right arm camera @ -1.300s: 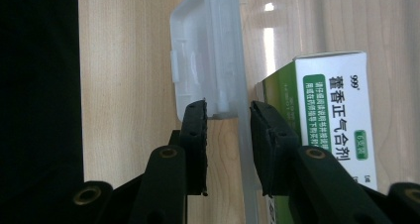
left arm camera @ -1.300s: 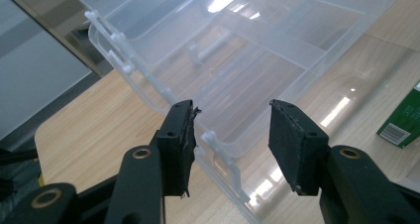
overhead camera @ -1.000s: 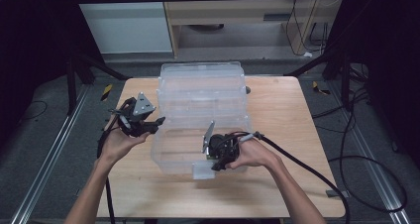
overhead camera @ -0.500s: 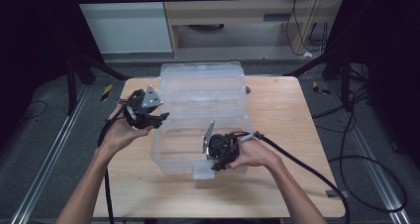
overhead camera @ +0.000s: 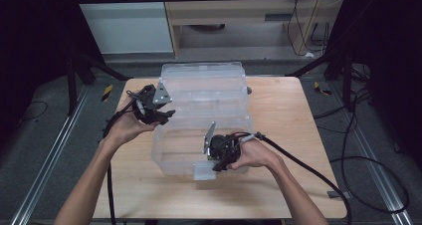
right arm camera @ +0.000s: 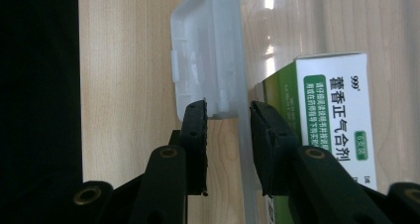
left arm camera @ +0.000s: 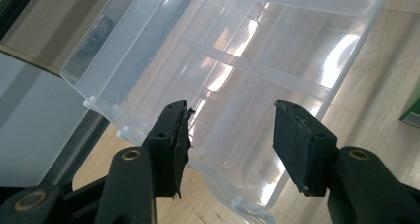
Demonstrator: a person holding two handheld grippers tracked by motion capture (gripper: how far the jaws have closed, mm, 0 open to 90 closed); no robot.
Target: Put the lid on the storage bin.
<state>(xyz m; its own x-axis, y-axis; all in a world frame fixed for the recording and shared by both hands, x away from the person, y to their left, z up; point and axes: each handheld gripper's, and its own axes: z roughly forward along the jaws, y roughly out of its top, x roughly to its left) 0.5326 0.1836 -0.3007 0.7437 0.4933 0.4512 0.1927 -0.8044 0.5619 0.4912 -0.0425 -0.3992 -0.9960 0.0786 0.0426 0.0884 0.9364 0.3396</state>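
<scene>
A clear plastic storage box (overhead camera: 171,150) stands in the middle of the wooden table (overhead camera: 278,115) with its lid (overhead camera: 204,80) swung back. My left gripper (overhead camera: 166,116) hovers at the box's left side, by the hinge line. Its jaws have just been opening and stand open with nothing between them; the clear lid (left arm camera: 237,50) lies beyond my left gripper (left arm camera: 230,135). My right gripper (overhead camera: 211,165) is at the front wall. My right gripper (right arm camera: 228,115) is shut on that wall and its latch flap (right arm camera: 208,50). A green-and-white medicine carton (right arm camera: 332,115) lies inside the box.
Bare wood (right arm camera: 124,60) lies in front of the box, and more table surface runs to its right (overhead camera: 298,150). Black cables trail from both grippers over the table edges. A corner of a green carton (left arm camera: 411,107) shows on the table side of the left gripper view.
My left gripper has moved away from the person and right, up to the box's left rim. The right hand and the box have kept still.
</scene>
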